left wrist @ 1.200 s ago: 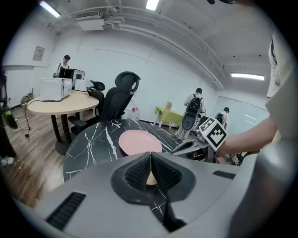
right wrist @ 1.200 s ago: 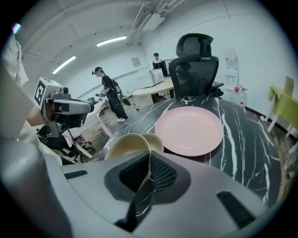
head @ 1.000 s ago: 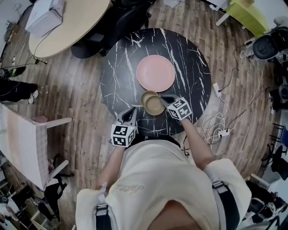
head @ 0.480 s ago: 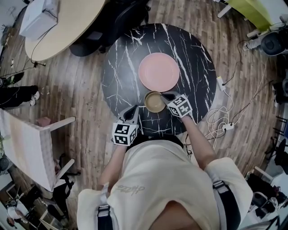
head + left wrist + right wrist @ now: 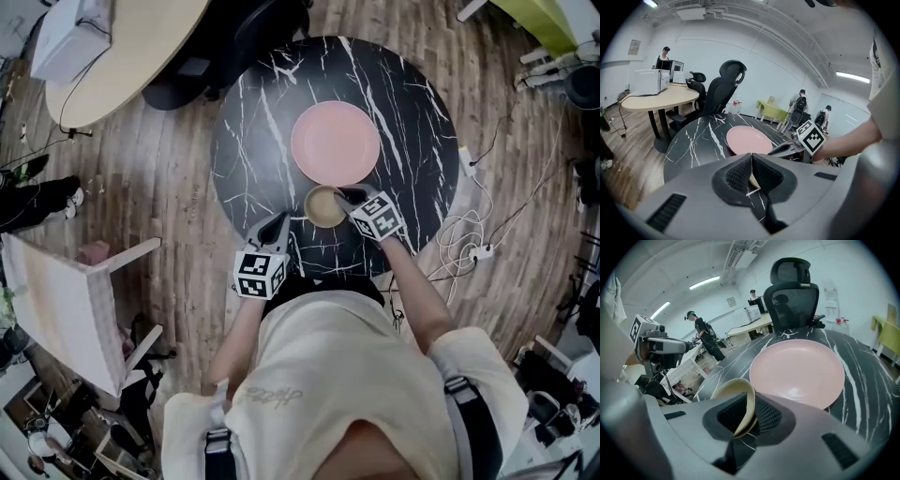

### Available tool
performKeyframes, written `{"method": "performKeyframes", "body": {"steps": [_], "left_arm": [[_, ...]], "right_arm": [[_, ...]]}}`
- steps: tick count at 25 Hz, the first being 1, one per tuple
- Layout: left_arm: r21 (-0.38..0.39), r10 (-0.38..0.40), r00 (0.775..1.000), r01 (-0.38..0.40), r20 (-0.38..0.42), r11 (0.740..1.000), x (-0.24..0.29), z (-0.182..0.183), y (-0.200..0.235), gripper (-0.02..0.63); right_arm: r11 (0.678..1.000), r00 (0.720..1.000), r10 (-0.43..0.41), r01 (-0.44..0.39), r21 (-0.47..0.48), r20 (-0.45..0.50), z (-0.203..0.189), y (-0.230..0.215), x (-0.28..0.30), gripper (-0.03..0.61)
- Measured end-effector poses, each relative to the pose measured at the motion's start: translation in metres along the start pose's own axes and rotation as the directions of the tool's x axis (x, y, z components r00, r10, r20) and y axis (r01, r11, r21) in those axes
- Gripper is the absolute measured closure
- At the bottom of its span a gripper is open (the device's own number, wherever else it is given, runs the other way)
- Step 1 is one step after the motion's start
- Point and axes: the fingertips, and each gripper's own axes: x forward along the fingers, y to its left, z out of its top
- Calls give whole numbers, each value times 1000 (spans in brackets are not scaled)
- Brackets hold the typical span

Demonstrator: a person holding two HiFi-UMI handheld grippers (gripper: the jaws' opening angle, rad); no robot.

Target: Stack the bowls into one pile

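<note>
**Right claw pinches the tan bowl beside the pink one**

There are two bowls on the round black marble table with white veins, and two grippers over its near edge. The wide, shallow, pink bowl sits around the table's centre. The small, deeper, tan bowl is just on its near side, towards the person. The head view does not settle whether their rims touch.

The right gripper reaches in from the near right. Its jaws are closed down to the thickness of the tan bowl's wall and clamp the rim on the bowl's right side, one pad inside and one outside. In the right gripper view the wall stands between the pads. Both bowls are round, with no long axis. The tan bowl's mouth faces upward, possibly tipped a little to the left. Whether its base rests on the marble is unclear.

The left gripper is at the near edge, left of the tan bowl and clear of it, pointing towards the table's centre. Its jaws are pressed together and grip nothing. The tan sliver below them in the left gripper view is probably the bowl beyond.
</note>
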Motion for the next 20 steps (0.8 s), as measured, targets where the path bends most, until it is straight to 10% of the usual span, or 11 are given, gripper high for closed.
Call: {"method": "performKeyframes", "body": {"steps": [20], "left_arm": [[83,-58,997,54,47,995,3,16,-42,594]], "right_arm": [[993,982,-121,119,28,146,-7,-10,-86,512]]}}
